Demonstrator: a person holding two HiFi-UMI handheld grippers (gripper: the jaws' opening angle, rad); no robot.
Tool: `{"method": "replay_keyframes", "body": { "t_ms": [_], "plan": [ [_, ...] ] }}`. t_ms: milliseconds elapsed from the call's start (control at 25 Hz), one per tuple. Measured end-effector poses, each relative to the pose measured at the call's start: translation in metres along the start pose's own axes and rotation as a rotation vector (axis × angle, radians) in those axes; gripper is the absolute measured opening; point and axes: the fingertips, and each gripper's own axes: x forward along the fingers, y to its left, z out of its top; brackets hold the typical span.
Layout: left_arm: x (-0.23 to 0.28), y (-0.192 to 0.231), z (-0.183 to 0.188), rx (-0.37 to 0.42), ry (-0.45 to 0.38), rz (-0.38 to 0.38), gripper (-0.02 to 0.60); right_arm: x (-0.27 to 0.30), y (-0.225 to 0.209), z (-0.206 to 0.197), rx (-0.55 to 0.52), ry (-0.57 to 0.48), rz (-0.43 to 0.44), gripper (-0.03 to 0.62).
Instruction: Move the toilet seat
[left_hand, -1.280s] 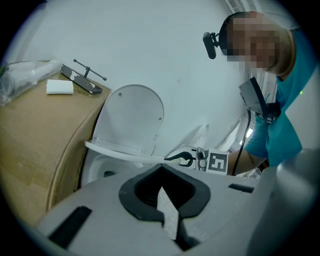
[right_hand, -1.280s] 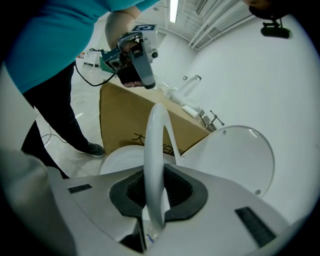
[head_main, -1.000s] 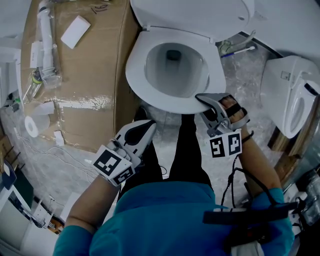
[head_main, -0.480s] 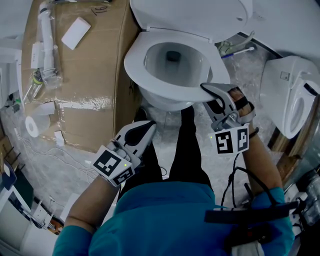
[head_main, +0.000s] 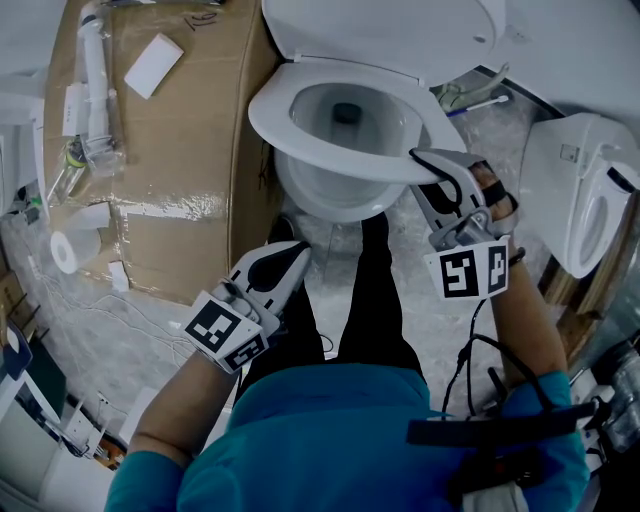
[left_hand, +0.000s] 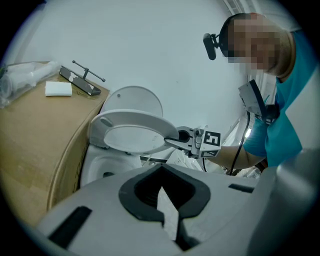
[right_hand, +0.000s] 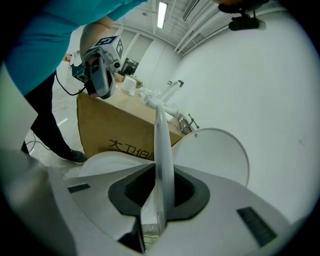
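The big cardboard box (head_main: 180, 150) sits just beside the toilet bowl (head_main: 325, 200) on its left. So there's no room on that side & we work from the front. The lid (head_main: 380, 30) is up at the back. The toilet seat (head_main: 270, 125) is hinged at the back & its front is tipped up off the bowl. It is not flat & not yet up by the lid. So we think the step now is: swing the seat up.

The right gripper (head_main: 420, 165) holds the seat at its front right rim. Its fingers (right_hand: 131, 195) pinch the thin edge. They have just been opening a little, w/ the rim between them. That's the thing to watch, b/c the seat looks smooth & hard. It could slip out & bang down on the bowl. We'd squeeze a bit tighter before we go higher.

To do it well, we move the hand in a curve, up & back toward the lid, i.e. we follow the hinge & don't pull straight up. We let the wrist turn as the seat turns, so the rim doesn't twist out. We go slow near the top & set the seat down softly on the lid.

The left gripper (head_main: 295, 252) hangs low by our leg (head_main: 370, 300), well apart from the toilet. Its fingers (left_hand: 144, 188) are closed on nothing. It can wait there, or come up to steady the seat if it wobbles.
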Motion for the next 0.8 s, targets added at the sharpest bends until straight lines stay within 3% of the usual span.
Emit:
{"method": "replay_keyframes", "body": {
  "t_ms": [800],
  "plan": [
    [-0.002,-0.009,-0.002,0.005,-0.023,-0.002,-0.009,0.004,-0.045,0.002,0.029,-0.021,-0.062,0.086]
  ]
}}
